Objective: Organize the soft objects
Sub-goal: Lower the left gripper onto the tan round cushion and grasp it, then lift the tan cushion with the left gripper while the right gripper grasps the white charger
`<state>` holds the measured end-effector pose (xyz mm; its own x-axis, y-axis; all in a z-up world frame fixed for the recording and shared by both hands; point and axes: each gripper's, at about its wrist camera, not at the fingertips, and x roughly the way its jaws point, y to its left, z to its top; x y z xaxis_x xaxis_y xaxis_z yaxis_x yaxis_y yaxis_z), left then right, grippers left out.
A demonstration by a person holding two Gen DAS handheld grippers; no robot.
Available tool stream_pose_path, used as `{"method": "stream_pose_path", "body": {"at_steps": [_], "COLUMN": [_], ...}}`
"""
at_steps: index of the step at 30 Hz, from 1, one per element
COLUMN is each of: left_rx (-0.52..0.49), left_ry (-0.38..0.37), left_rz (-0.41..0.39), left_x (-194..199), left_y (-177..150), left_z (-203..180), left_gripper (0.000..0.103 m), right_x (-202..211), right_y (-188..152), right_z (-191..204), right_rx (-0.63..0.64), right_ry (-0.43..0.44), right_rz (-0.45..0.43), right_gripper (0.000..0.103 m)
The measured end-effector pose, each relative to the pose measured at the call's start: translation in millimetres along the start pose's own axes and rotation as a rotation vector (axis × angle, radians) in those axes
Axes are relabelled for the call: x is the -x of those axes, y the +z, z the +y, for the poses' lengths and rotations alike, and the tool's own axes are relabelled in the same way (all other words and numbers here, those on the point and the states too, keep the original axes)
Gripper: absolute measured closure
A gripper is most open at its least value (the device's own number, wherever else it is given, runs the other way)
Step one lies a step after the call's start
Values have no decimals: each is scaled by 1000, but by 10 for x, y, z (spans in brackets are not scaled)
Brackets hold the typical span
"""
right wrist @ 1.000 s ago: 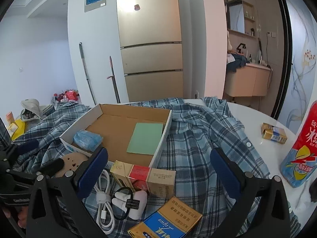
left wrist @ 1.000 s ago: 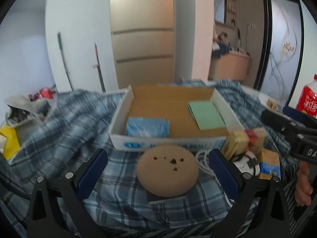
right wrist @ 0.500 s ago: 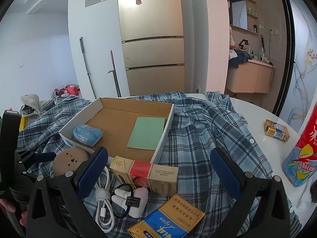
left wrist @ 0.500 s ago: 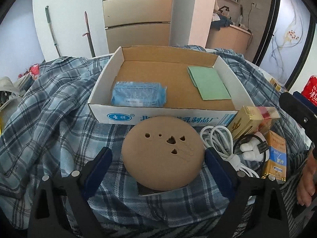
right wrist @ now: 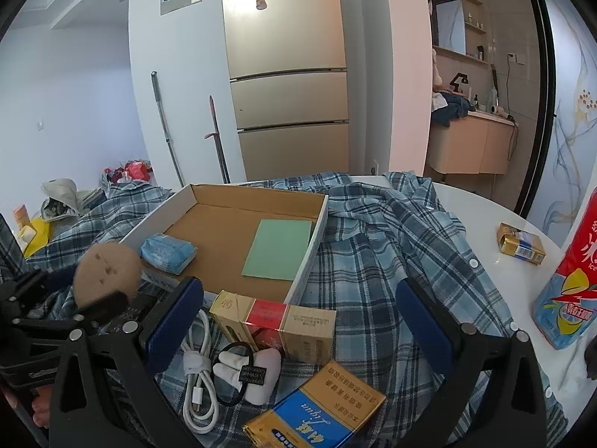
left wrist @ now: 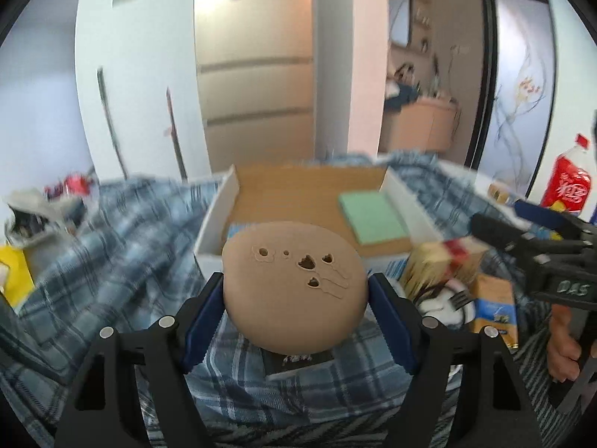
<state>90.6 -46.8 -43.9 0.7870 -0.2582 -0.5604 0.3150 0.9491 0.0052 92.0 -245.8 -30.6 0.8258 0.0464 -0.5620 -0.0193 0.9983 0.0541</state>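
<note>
Sitting in box (right wrist: 224, 190) — tissues (right wrist: 168, 253), green pad (right wrist: 278, 250)

A: What's the left gripper (left wrist: 294, 298) doing?
B: Its jaws are closing on the round tan sponge (left wrist: 293, 285).
A: And behind?
B: The cardboard box (left wrist: 309, 186) is holding a green pad (left wrist: 373, 216).

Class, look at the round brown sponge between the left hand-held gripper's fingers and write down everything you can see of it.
The sponge is a tan, matte, domed disc that looks soft. Small cut-out holes, some heart-shaped, mark its face. It sits between the blue pads of the left hand-held gripper, whose jaws are closing on its sides. It is tilted, above a plaid shirt, in front of the cardboard box.
</note>
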Motion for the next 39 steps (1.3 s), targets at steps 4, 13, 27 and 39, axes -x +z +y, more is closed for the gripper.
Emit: {"method": "stream_pose_path", "body": {"at_steps": [4, 13, 27, 39], "left_rx": [-26, -21, -43, -46], "left_ry": [4, 18, 30, 22], "left_rz": [-99, -199, -272, -281], "left_x": [184, 400, 549, 578], "left_y": [18, 24, -13, -17], "left_z": [-66, -52, -109, -116], "left_gripper": [25, 25, 25, 25], "right_x": [62, -36, -174, -501], "right_y": [-29, -84, -199, -357], "right_z": [76, 149, 181, 267], "right_rx": [37, 64, 52, 95], "right_ry": [19, 99, 166, 147], "right_rz": [0, 95, 284, 469], "right_gripper": [0, 13, 42, 74]}}
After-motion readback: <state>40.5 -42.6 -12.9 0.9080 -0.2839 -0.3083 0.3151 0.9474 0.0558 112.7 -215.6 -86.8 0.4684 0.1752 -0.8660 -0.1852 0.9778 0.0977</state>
